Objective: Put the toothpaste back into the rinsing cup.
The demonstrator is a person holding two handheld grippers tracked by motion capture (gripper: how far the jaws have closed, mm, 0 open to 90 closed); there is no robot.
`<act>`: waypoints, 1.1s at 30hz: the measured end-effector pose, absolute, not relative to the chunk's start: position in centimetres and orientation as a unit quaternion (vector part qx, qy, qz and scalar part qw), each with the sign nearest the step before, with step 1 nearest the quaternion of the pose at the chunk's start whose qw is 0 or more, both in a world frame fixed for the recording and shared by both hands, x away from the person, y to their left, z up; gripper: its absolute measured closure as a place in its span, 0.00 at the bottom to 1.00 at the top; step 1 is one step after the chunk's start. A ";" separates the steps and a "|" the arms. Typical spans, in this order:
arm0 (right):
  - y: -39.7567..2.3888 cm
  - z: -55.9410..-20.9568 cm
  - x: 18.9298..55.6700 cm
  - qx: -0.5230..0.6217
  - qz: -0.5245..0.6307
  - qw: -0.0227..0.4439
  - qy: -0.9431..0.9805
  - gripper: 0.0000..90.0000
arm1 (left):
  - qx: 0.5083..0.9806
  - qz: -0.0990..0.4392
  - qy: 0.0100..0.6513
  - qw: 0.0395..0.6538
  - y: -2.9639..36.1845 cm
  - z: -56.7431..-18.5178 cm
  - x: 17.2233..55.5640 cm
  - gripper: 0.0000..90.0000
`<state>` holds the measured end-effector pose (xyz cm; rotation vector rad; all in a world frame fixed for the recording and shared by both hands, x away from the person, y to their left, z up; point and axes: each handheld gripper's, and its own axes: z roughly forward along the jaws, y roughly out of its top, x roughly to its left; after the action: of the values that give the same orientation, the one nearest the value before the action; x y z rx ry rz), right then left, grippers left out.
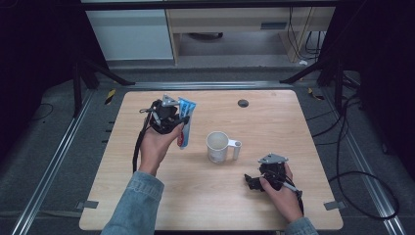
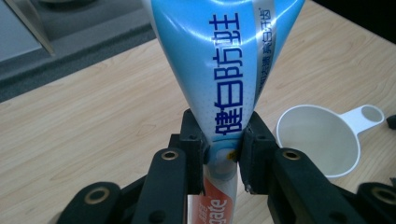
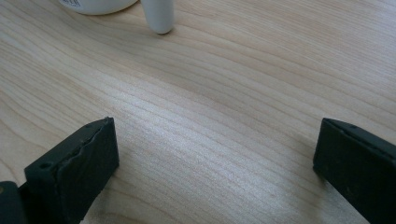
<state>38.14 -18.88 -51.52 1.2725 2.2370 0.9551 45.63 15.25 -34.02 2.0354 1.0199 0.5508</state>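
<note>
Left tongs clamp a toothpaste tube, crimped end away from the person; right tongs gape apart.

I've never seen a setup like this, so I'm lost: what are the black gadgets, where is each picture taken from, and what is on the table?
No robot here: a person holds a hand-operated two-jaw gripper in each hand. The high view looks down on a wooden table from above the person's side. The other two pictures come from cameras riding on the grippers, looking along their black jaws.

The left gripper is clamped on a blue toothpaste tube, held above the table. The right gripper is open and empty, low over the wood. A white cup with a handle stands near the table's middle, between the two hands.
</note>
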 end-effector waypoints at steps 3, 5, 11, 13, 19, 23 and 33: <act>-18.9 -51.5 38.1 0.454 0.341 0.197 0.799 0.00 | 0.791 0.222 0.400 0.407 14.9 -34.1 45.2 0.81; -18.9 -51.5 38.1 0.454 0.341 0.197 0.799 0.00 | 0.788 0.226 0.398 0.411 14.8 -34.2 44.9 0.81; -18.9 -51.5 38.1 0.456 0.341 0.196 0.798 0.00 | 0.778 0.239 0.398 0.424 14.5 -34.4 44.4 0.82; -18.9 -51.5 38.1 0.456 0.341 0.196 0.798 0.00 | 0.772 0.239 0.401 0.431 14.6 -34.5 44.2 0.82; -18.9 -51.5 38.1 0.455 0.341 0.197 0.799 0.00 | 0.762 0.244 0.406 0.442 14.5 -34.4 44.0 0.82; -18.9 -51.5 38.1 0.456 0.341 0.196 0.798 0.00 | 0.759 0.244 0.408 0.444 14.5 -34.1 44.0 0.82; -18.8 -51.5 38.1 0.457 0.341 0.197 0.797 0.00 | 0.752 0.258 0.401 0.455 14.3 -32.6 43.8 0.82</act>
<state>38.14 -18.81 -51.51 1.2805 2.2330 0.9544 43.76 14.33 -32.62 1.8564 0.9889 0.6355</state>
